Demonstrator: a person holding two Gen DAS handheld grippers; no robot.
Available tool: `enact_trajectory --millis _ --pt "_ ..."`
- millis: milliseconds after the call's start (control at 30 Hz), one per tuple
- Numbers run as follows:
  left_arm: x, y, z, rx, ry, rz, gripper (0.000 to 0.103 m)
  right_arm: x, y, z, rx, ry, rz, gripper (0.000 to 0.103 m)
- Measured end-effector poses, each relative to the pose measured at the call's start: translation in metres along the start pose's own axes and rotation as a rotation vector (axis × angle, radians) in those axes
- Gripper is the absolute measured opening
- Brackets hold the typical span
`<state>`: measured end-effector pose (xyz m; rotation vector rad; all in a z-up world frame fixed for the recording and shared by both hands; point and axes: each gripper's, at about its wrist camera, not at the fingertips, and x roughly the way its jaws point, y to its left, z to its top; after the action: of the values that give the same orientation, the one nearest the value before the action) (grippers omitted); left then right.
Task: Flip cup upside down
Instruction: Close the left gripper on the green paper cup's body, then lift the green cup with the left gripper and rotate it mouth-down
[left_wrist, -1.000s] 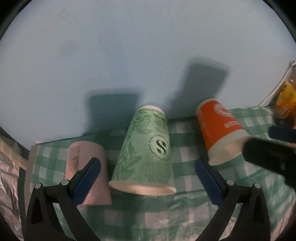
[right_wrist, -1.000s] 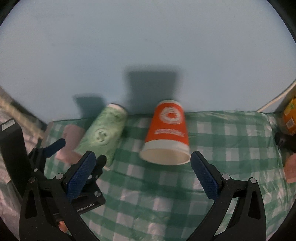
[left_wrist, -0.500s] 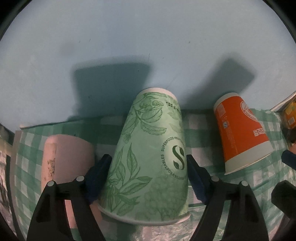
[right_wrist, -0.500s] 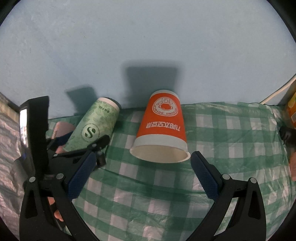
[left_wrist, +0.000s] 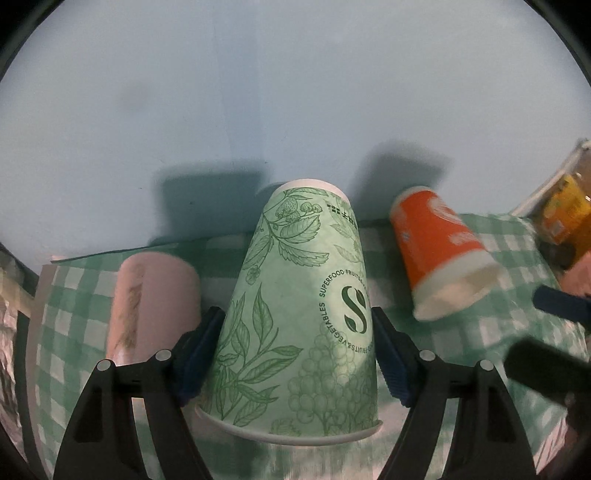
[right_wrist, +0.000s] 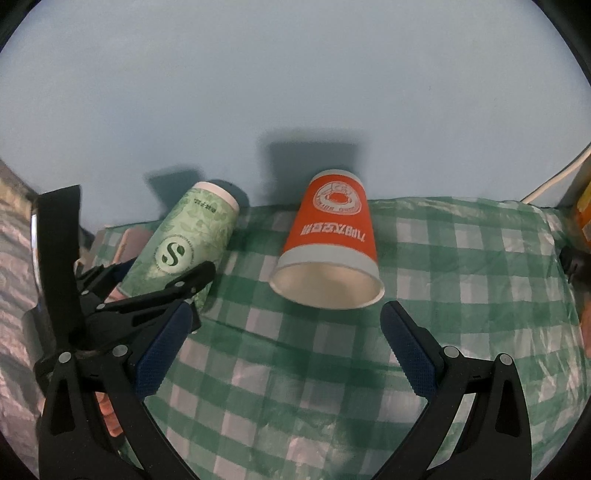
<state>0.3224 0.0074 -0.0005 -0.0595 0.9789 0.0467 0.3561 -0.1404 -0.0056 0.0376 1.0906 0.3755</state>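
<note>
Left gripper (left_wrist: 295, 360) clamped on green cup (left_wrist: 303, 317) low near its rim, mid-cloth between pink cup (left_wrist: 153, 299) and orange cup (right_wrist: 330, 236); right gripper (right_wrist: 280, 347) spread, empty; squeeze lightly, rotate slowly clear of neighbours.

Left wrist view close on green cup (left_wrist: 299, 325), right wrist view farther back, both sharing orange cup (right_wrist: 328, 243), seemingly wallward

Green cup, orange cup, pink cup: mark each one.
green cup (left_wrist: 295, 325), left wrist view, printed side wall beside the S logo
orange cup (right_wrist: 332, 229), right wrist view, orange side wall at the white lettering
pink cup (left_wrist: 155, 295), left wrist view, side wall
</note>
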Motion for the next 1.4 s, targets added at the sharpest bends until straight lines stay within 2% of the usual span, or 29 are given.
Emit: enact_trajectory --millis 200,400,667,867,1100,1167,1400 --pt "-0.04 -0.009 -0.048 0.072 -0.046 -0.063 0.079 -0.025 0.007 -0.026 -0.042 -0.024 0.032 0.101" --pt "-0.068 -0.002 -0.096 0.057 -0.028 -0.193 0.079 -0.04 0.012 -0.066 -0.048 -0.011 0.085 0.101" --pt "-0.063 -0.018 -0.146 0.044 0.022 -0.282 0.079 -0.041 0.012 -0.112 -0.046 0.042 0.13 0.101" --pt "-0.06 -0.029 -0.164 0.068 0.018 -0.244 0.08 -0.044 0.011 -0.128 -0.045 0.054 0.135 0.101" --pt "-0.06 -0.033 -0.162 0.09 0.045 -0.226 0.08 -0.037 0.004 -0.135 -0.023 0.08 0.154 0.101" --pt "-0.06 -0.033 -0.161 0.091 0.05 -0.211 0.084 -0.036 0.003 -0.135 -0.015 0.08 0.162 0.101" --pt "-0.078 -0.025 -0.154 0.087 0.005 -0.205 0.088 -0.039 0.006 -0.132 0.008 0.073 0.172 0.101"
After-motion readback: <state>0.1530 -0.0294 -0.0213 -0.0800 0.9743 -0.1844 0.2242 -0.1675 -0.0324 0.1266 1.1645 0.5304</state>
